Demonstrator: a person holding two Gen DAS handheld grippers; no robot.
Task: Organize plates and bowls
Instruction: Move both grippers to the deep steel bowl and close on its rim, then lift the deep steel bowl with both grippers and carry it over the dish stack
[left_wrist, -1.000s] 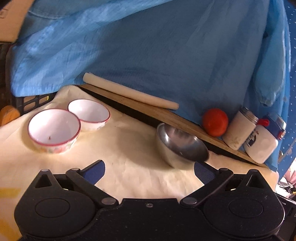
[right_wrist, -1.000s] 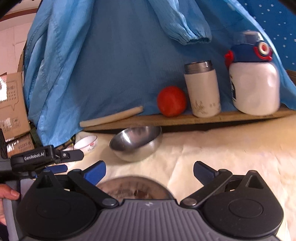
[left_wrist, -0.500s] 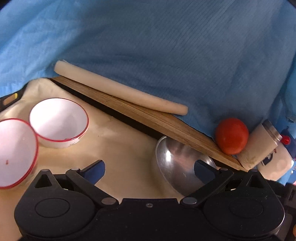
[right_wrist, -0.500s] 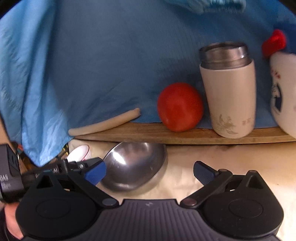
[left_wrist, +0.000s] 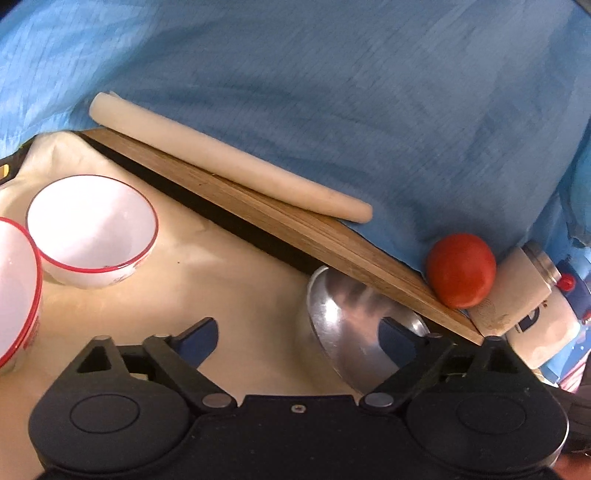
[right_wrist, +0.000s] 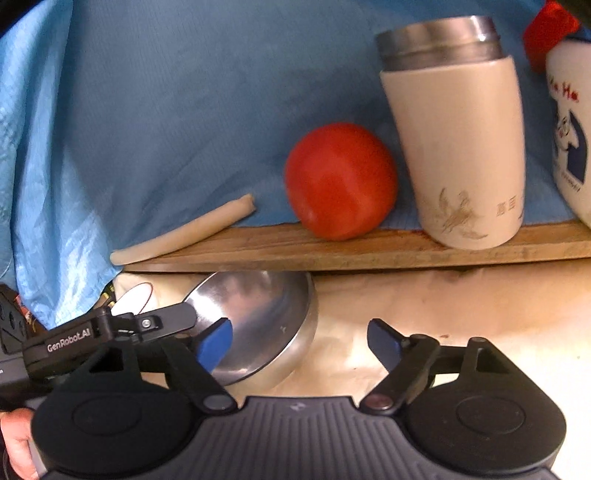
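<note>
Both grippers close in on a shiny round stainless-steel bowl (left_wrist: 343, 325) resting tipped on a cream cloth-covered surface (left_wrist: 229, 280), its far rim tucked under the edge of a long wooden board (left_wrist: 280, 225). The left gripper (left_wrist: 297, 334) has its fingers spread wide and holds nothing; its right blue pad sits over the bowl's inside at about 3 o'clock in that view, which suggests the near rim is about to be pinched. The right gripper (right_wrist: 299, 341) is likewise wide open and empty, with its left blue pad in front of the bowl's hollow at 9 o'clock; whether either pad touches metal cannot be told. The steel bowl probably leans as it does because the board stops it from settling flat.

Two white bowls with red rims (left_wrist: 92, 230) stand touching at 9 o'clock in the left wrist view, well apart from the steel one, and look a likely place to gather the set. On the board lie a pale cream rolling pin (left_wrist: 221, 162), a red tomato (right_wrist: 340, 181), a beige tumbler with a steel lid (right_wrist: 458, 147) and a white bottle with a blue and red top (left_wrist: 543, 325). Blue fabric (right_wrist: 166, 110) drapes the whole background, hiding the room.
</note>
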